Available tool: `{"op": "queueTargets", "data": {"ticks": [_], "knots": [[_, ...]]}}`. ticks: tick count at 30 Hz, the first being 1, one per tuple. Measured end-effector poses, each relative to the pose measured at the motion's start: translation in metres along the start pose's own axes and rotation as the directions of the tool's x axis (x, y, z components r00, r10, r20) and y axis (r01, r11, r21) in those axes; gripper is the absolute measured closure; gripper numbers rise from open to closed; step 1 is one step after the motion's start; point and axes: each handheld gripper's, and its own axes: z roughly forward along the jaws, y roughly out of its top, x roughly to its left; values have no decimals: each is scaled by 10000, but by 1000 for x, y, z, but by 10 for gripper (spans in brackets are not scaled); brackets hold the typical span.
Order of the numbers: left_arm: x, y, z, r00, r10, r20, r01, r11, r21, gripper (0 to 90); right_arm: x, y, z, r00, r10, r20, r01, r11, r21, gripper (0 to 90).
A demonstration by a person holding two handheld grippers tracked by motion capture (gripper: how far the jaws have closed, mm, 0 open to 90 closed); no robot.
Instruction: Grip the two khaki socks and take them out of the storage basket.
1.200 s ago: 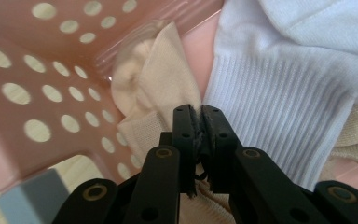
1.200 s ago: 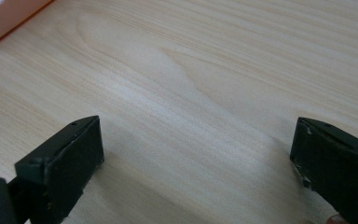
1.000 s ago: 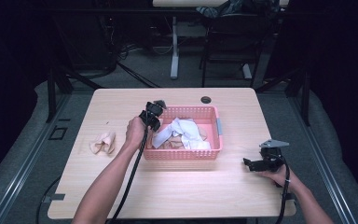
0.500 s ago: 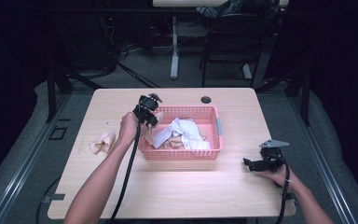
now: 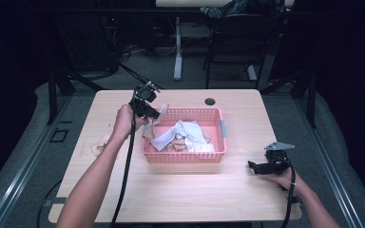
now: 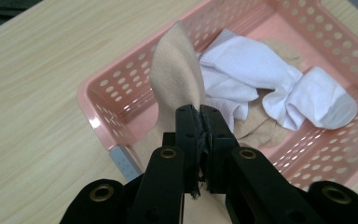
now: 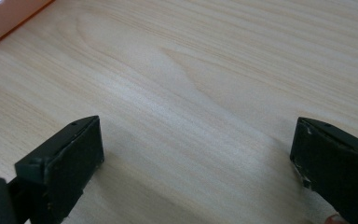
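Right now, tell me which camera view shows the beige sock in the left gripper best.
The left gripper view: the beige sock rises from the shut jaws of the left gripper, over the corner of the pink basket. The high view shows it small beside the hand. The right gripper view looks at bare table.

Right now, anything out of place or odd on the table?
One beige sock lies on the table left of the pink basket, apart from the rest. Left tongs pinch another beige sock over the basket's corner.

A pale wooden table [image 5: 185,185] bears a pink basket [image 5: 185,154] and a beige sock [image 5: 97,145].
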Motion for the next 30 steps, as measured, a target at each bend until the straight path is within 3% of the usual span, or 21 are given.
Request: {"op": "queueTargets", "data": {"ticks": [10,16,30], "knots": [[7,5,-27,9999,-14,-102,9,9984,-569,866,0,0,0,10000,3,-4,-3,10000,-2,17],[17,1,-46,9996,-256,-125,242,9945,-1018,866,0,0,0,10000,4,0,-4,10000,-4,17],[49,-25,-82,9937,-993,-516,897,9823,-1644,866,0,0,0,10000,-18,-11,18,10000,29,17]]}}
